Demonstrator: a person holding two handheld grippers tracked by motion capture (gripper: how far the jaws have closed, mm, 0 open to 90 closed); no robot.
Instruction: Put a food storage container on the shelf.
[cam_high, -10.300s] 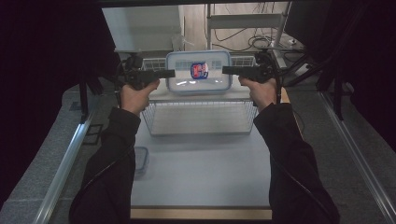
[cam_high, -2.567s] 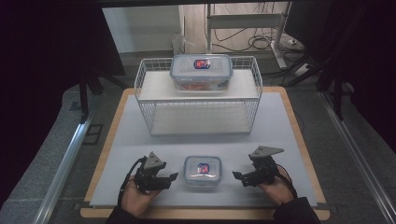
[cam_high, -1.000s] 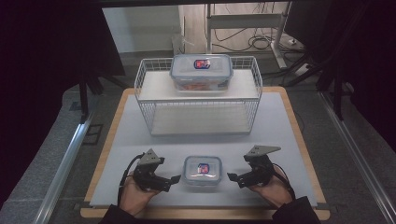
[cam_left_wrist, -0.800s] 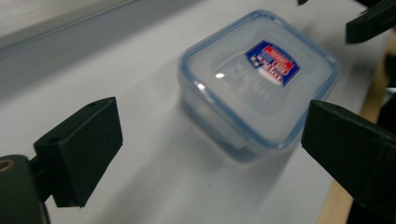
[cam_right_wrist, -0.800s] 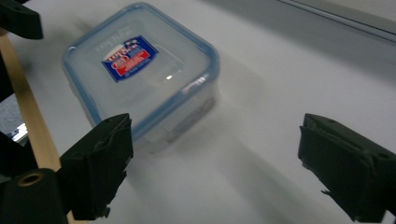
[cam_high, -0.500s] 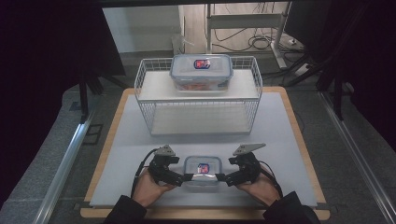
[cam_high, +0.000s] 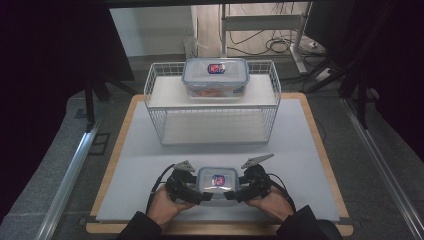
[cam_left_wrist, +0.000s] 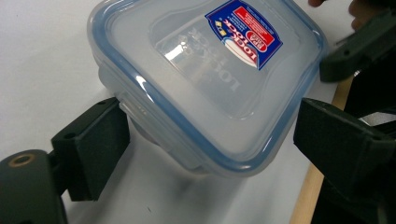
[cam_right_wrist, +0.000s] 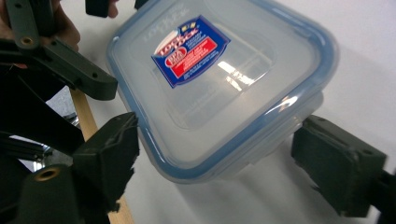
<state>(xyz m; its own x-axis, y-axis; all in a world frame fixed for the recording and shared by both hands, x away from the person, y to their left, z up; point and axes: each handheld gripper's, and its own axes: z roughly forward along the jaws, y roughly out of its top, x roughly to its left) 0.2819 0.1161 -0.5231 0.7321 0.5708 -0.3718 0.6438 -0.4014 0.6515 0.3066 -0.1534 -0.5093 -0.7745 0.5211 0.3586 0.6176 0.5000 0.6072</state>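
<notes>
Left gripper (cam_high: 196, 194) and right gripper (cam_high: 234, 194): low, angled inward toward each other, held in bare hands; jaws wide, just been closing.

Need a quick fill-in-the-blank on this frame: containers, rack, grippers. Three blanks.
1. The small container sits between the left gripper and the ____ gripper.
2. The large container rests on top of the white wire ____.
3. Each container's lid has a ____ rim.

Missing words: right; rack; blue
</notes>
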